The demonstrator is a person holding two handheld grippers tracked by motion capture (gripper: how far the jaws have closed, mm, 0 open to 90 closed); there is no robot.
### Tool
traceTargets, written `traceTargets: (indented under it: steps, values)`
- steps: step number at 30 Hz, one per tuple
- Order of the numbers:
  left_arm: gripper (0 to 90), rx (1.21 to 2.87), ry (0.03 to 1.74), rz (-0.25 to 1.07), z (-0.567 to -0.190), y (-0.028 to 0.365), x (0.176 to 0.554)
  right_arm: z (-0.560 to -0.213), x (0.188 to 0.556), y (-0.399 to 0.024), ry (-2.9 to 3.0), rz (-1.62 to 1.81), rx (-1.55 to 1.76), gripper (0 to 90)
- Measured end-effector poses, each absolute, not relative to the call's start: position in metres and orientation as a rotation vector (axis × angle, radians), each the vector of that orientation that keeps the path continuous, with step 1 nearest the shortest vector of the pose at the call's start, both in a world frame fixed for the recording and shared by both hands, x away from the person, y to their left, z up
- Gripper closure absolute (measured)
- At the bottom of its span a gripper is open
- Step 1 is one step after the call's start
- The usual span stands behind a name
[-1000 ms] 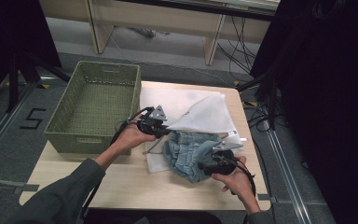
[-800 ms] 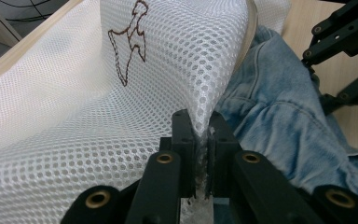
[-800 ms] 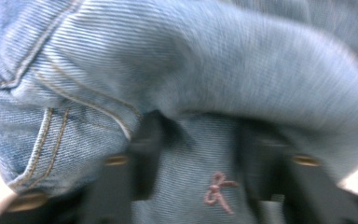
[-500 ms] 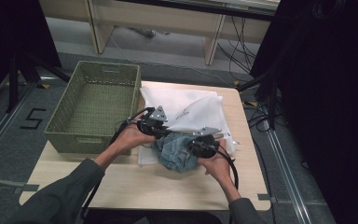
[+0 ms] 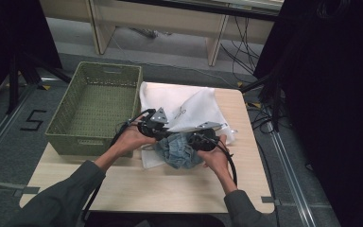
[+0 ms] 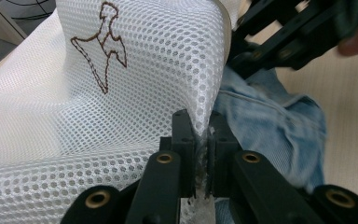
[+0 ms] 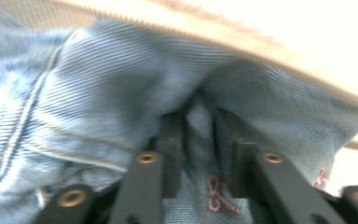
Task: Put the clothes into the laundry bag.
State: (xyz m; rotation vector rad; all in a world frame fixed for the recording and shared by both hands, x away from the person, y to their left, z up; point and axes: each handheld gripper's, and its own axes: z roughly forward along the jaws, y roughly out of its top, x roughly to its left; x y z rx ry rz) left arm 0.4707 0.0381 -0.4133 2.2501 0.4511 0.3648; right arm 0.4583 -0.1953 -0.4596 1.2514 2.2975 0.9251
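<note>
A white mesh bag point(image 5: 189, 106) with a brown stitched mark lies on the table. My left gripper point(image 6: 198, 126) is shut on the bag's edge and holds that edge raised. A crumpled blue denim garment point(image 5: 179, 150) sits just in front of the bag, right by the held edge. My right gripper point(image 7: 199, 121) has a fold of the denim point(image 7: 98, 93) pinched between its pads; its jaws have just been opening a little. The bag's pale edge point(image 7: 261, 28) hangs over the denim. In the high view both grippers, left point(image 5: 163, 131) and right point(image 5: 194, 140), are close together.
A green woven basket point(image 5: 75, 142) stands at the table's left, next to my left hand. Bare wooden tabletop point(image 5: 170, 184) lies in front of the cloth. Cables trail from the grippers and hang past the right edge.
My right gripper has moved left from the front right of the table toward the left gripper, bunching the denim up against the bag. The left gripper has stayed put.
</note>
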Motion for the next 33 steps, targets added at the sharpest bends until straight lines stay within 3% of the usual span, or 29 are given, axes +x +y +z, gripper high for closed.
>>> traceTargets:
  steps: [4,9,13,19,21,24,25,33]
  values:
    - [83.0,2.234,0.466,0.356,-0.413,0.041,0.473,-0.44,0.437,-0.212,2.27,0.999,1.237,49.8]
    - [82.9,2.228,0.485,0.349,-0.414,0.04,0.473,-0.423,0.405,-0.221,2.297,1.11,1.188,42.8]
    - [82.8,2.235,0.479,0.358,-0.414,0.039,0.473,-0.439,0.382,-0.209,2.417,1.07,1.119,40.4]
    - [82.5,2.232,0.486,0.343,-0.416,0.038,0.473,-0.475,0.383,-0.168,2.492,0.927,1.042,36.9]
    - [82.5,2.235,0.494,0.338,-0.418,0.036,0.473,-0.482,0.394,-0.16,2.499,0.804,0.94,45.0]
    - [81.9,2.256,0.479,0.366,-0.419,0.036,0.473,-0.483,0.405,-0.154,2.463,0.797,0.959,66.7]
    - [81.8,2.253,0.485,0.362,-0.42,0.036,0.474,-0.48,0.407,-0.155,2.451,0.811,0.97,70.2]
    - [82.8,2.266,0.458,0.358,-0.42,0.03,0.468,-0.466,0.422,-0.167,2.346,0.921,1.077,75.9]
